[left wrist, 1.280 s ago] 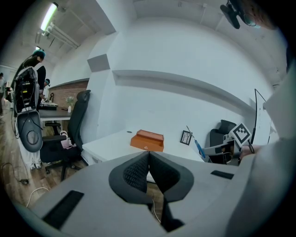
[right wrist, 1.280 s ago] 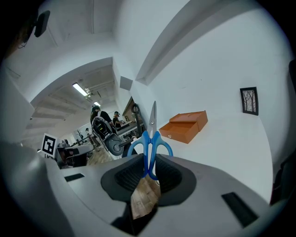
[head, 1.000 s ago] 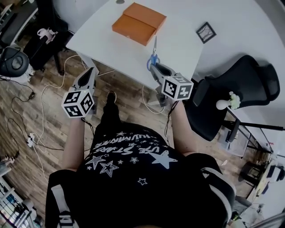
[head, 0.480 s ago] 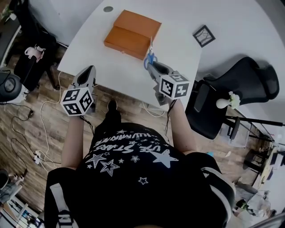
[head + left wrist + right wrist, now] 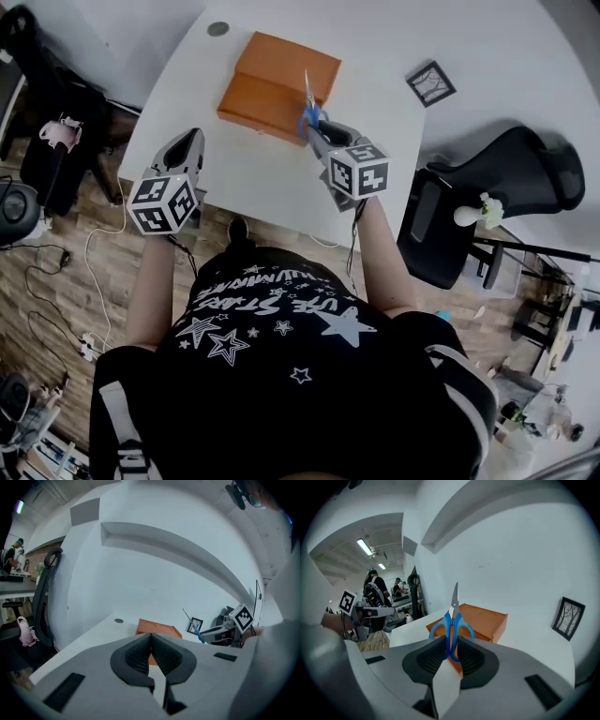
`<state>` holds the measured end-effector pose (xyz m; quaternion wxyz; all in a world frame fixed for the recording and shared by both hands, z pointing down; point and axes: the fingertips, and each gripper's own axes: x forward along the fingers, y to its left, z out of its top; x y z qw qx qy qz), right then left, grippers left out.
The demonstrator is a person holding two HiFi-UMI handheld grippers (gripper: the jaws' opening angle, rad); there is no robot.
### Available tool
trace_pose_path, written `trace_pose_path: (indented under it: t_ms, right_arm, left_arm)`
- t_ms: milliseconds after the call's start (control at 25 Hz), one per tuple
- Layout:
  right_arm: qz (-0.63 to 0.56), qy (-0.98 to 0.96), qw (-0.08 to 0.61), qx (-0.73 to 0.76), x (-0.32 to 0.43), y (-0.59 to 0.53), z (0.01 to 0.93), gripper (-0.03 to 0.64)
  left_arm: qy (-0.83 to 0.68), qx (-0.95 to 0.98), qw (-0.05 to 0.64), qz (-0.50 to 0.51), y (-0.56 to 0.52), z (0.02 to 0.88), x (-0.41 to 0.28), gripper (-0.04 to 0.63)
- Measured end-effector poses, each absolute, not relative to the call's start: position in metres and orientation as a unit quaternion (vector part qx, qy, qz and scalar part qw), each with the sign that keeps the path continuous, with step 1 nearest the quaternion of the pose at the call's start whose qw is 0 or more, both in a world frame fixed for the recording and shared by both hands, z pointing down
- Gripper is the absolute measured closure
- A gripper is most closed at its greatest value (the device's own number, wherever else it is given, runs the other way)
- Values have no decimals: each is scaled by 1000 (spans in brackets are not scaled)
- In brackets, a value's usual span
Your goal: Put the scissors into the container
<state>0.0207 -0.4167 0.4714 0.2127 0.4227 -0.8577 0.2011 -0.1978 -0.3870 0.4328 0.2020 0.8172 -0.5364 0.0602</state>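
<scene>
Blue-handled scissors [image 5: 452,623] stand blades-up in my right gripper [image 5: 451,651], which is shut on their handles. In the head view the scissors [image 5: 307,105] hang over the near edge of the orange container [image 5: 277,83], a flat box on the white table [image 5: 375,56]; the right gripper [image 5: 316,136] is just in front of it. My left gripper [image 5: 187,148] is shut and empty over the table's near left edge. From the left gripper view [image 5: 151,637] the container [image 5: 157,629] lies ahead and the scissors [image 5: 194,629] show to the right.
A small framed picture [image 5: 431,82] lies right of the container, and a round grey disc [image 5: 217,29] is set in the table at far left. A black office chair [image 5: 506,187] stands at the right. Cables [image 5: 84,281] trail over the wooden floor on the left.
The right gripper has carried the scissors forward from the table's near edge to the container's near edge. The left gripper has moved forward to the table edge, still shut.
</scene>
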Motion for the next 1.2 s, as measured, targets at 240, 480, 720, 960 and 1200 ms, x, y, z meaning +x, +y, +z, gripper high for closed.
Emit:
trace_pose_path:
  t_ms: [240, 480, 720, 960, 1200]
  right_arm:
    - [164, -848, 291, 412, 0, -451, 492, 520]
    - [113, -832, 390, 378, -19, -472, 517, 520]
    - [46, -811, 483, 327, -28, -484, 543, 520]
    - [32, -797, 526, 295, -39, -496, 563, 520]
    - [9, -773, 575, 266, -43, -501, 585, 520]
  left_arm:
    - [-527, 821, 211, 61, -431, 439, -216, 577]
    - [-515, 824, 228, 68, -464, 457, -228, 577]
    - [-505, 828, 234, 69, -487, 467, -227, 577]
    - [-502, 827, 244, 72, -501, 477, -238, 577]
    - [-501, 827, 243, 79, -506, 487, -243, 577]
